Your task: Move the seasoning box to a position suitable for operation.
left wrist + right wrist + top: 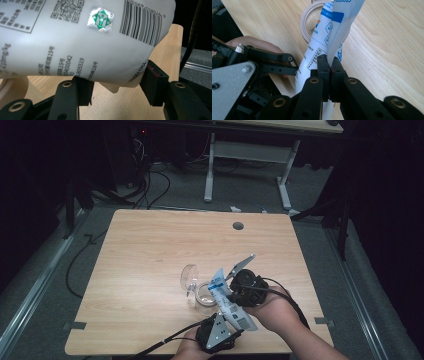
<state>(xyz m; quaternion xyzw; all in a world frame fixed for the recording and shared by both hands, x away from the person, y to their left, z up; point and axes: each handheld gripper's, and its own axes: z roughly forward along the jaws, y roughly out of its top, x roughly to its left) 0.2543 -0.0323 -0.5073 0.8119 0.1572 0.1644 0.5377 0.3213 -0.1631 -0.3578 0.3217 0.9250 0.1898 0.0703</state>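
Note:
A white printed pouch [231, 304] with blue lettering slants above the wooden table [145, 255], its upper end over a small clear jar [204, 298] whose hinged lid [189, 276] stands raised. My right gripper [226, 292] is shut on the pouch [318, 47] partway up, pinching it flat between the pads [323, 65]. My left gripper [236, 326] sits at the table's near edge, with the pouch's barcode end [87, 45] between its jaws. Its pads [150, 80] stand at the pouch's two sides, and I see no squeeze. The jar's pale rim [305, 20] lies behind the pouch.
A round cable hole [238, 226] sits near the table's far edge. Behind the table stands another desk on white legs [209, 175], with cables [150, 180] on the grey floor. Dark frames flank both sides.

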